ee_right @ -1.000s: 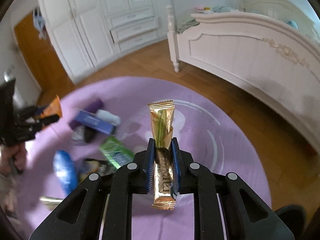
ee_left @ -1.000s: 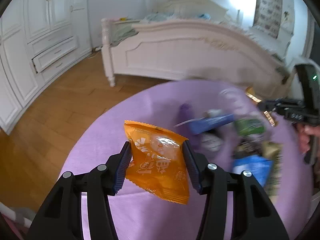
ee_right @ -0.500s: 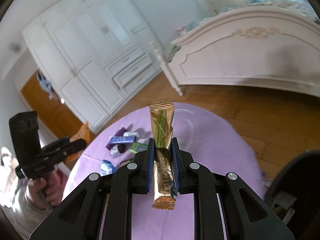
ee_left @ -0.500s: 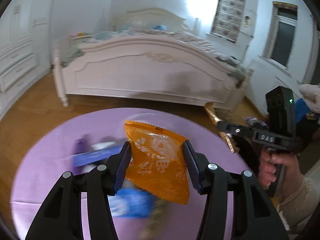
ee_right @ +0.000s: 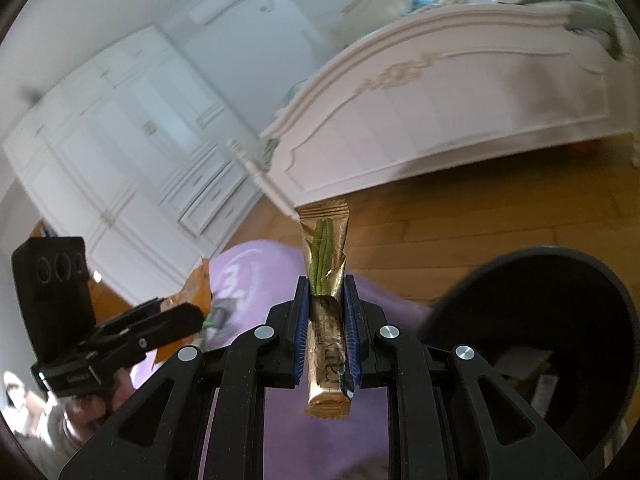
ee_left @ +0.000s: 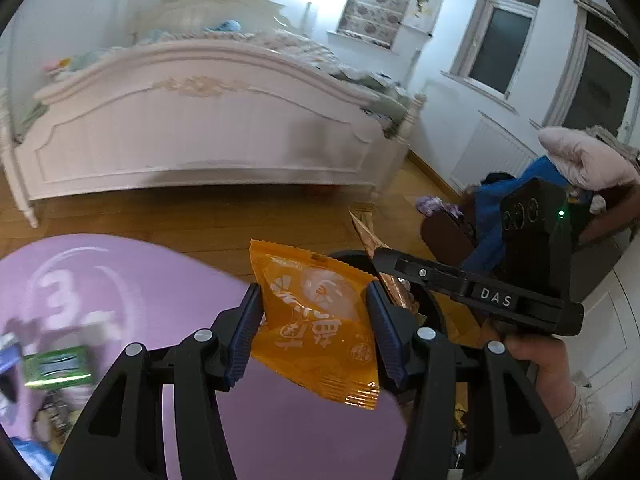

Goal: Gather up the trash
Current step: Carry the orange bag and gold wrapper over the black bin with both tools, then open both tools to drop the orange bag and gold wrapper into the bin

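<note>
My left gripper [ee_left: 314, 334] is shut on an orange snack packet [ee_left: 318, 328] and holds it in the air over the edge of a purple round rug [ee_left: 132, 280]. My right gripper [ee_right: 327, 330] is shut on a gold stick sachet [ee_right: 326, 292] with green print, held upright. A black trash bin [ee_right: 560, 320] stands at the right of the right wrist view, open, with scraps inside. In the left wrist view the right gripper [ee_left: 384, 260] shows at right with the gold sachet [ee_left: 366, 232]; the bin's rim [ee_left: 434, 304] peeks behind the packet.
More wrappers lie on the rug at left, among them a green packet [ee_left: 56, 366]. A white bed [ee_left: 200, 128] stands behind on the wooden floor. A white wardrobe [ee_right: 120, 152] is at left. Clothes are piled on a chair [ee_left: 572, 168].
Both grippers have swung right, away from the pile of wrappers on the rug. The black bin has come into view beside them. Both still hold their wrappers.
</note>
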{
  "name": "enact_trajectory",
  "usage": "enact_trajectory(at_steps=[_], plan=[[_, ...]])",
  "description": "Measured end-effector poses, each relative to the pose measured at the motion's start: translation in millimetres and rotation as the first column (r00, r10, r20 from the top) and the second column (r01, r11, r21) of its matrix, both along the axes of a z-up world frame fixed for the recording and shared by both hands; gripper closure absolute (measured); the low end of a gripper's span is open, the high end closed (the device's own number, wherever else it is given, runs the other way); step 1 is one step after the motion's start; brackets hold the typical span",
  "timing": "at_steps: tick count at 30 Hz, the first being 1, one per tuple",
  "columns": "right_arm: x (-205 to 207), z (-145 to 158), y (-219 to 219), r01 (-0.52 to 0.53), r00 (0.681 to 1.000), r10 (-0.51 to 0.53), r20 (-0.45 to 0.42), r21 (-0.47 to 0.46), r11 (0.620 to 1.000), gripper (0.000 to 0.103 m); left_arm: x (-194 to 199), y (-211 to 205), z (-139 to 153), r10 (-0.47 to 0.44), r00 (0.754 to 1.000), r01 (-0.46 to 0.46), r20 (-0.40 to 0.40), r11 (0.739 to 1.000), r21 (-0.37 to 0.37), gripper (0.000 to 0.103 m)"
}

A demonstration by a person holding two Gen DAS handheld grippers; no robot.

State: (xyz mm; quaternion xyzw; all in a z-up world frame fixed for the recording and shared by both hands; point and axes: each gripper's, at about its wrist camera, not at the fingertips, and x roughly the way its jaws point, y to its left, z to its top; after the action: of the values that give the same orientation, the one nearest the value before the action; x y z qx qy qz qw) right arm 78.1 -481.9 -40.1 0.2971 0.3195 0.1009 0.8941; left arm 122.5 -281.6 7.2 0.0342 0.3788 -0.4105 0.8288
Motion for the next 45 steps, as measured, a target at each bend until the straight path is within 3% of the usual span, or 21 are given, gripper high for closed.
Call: enact_trajectory(at_steps=[12, 21, 24, 26, 34, 39, 42, 45], plan=[[-31, -43, -57, 0.129, 0.990, -0.127, -0.058, 0.025, 0.991, 0.085, -6, -73, -36, -0.097, 0.991, 0.099, -0.088, 0.995, 0.023, 0.049], [-35, -68, -80, 0.181, 0.979, -0.176, -0.106, 0.038, 0.983, 0.085, -9, -105, -53, -0.139, 0.982, 0.144, -0.129, 0.989, 0.033, 0.049], [-38, -74, -85, 0.192, 0.975, -0.186, -0.123, 0.037, 0.981, 0.080, -13, -113, -53, -0.154, 0.982, 0.160, -0.108, 0.986, 0.050, 0.037], [-39, -75, -86, 0.202, 0.972, -0.197, -0.128, 0.033, 0.979, 0.063, -15, -115, -50, -0.157, 0.984, 0.162, -0.084, 0.985, 0.060, 0.024], [-40, -74, -83, 0.222, 0.967, -0.218, -0.133, 0.009, 0.975, 0.049, -19, -103, -41, -0.160, 0.984, 0.163, -0.072, 0.986, 0.035, 0.024], [-34, -67, -64, 0.194, 0.973, -0.192, -0.126, -0.002, 0.981, 0.049, -22, -71, -28, -0.109, 0.993, 0.111, -0.048, 0.994, 0.025, 0.024], [-31, -56, -46, 0.169, 0.979, -0.169, -0.111, -0.011, 0.986, 0.040, -24, -42, -20, -0.054, 0.998, 0.054, -0.028, 0.998, 0.012, 0.010], [-25, -44, -27, 0.135, 0.987, -0.136, -0.090, -0.019, 0.991, 0.036, -27, -11, -11, 0.000, 1.000, 0.000, -0.003, 1.000, 0.008, 0.008]])
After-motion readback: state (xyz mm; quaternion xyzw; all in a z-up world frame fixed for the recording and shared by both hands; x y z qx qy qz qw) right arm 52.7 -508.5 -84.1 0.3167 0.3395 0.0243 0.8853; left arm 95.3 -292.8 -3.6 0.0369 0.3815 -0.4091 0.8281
